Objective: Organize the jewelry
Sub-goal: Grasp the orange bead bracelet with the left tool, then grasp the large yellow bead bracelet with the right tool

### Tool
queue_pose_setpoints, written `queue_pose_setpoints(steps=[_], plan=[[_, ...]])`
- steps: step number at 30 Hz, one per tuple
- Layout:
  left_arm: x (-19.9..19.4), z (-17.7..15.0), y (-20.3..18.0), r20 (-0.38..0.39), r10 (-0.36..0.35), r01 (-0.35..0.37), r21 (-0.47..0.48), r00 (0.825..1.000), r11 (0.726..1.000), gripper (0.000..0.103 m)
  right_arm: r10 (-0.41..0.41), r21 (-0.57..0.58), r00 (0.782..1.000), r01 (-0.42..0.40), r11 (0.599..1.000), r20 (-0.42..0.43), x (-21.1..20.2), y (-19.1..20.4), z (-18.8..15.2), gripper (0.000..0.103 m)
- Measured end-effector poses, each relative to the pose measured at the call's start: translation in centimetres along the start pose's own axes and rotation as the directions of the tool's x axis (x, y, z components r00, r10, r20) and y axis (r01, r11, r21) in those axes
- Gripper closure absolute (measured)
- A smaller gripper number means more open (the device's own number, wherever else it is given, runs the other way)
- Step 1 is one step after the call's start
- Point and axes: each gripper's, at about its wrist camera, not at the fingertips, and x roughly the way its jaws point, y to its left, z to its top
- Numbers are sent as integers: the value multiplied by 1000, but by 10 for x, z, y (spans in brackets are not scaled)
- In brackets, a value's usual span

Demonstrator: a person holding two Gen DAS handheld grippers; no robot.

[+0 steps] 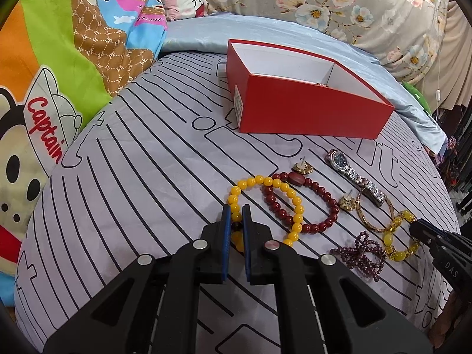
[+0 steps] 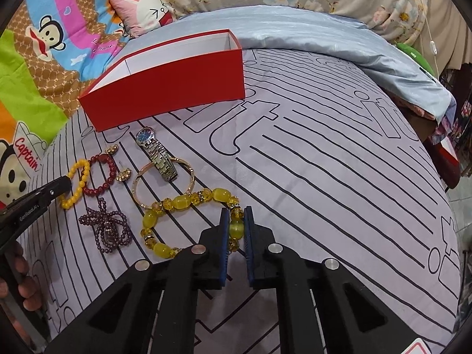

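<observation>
Yellow bead bracelet [image 1: 265, 206] is pinched in the left gripper [image 1: 237, 218] fingers; the right gripper [image 2: 236, 224] fingers clamp the amber bracelet [image 2: 188, 215]. Both lie on the bed in front of the red box [image 1: 306, 100]. Lift each straight up, clearing the dark red bracelet [image 1: 301, 203] and bangle [image 2: 165, 183], then carry it over the box rim.

Red box [image 1: 306, 112] near wall is hiding most of its floor; a small item inside is barely peeking over, unidentifiable. Left gripper [image 1: 236, 211] fingers are covering part of the yellow bead bracelet [image 1: 267, 183]. Frame edge is cutting off a hand [image 2: 20, 280].
</observation>
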Motion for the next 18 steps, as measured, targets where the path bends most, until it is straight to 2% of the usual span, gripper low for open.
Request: queue_pose_setpoints(steps=[10, 18], plan=[[-28, 13, -6, 26, -55, 55, -9, 998, 998, 96, 54, 12, 997, -55, 998, 63, -34, 1, 20, 94], [-61, 43, -22, 79, -91, 88, 46, 993, 995, 96, 91, -29, 988, -88, 996, 127, -63, 9, 49, 94]])
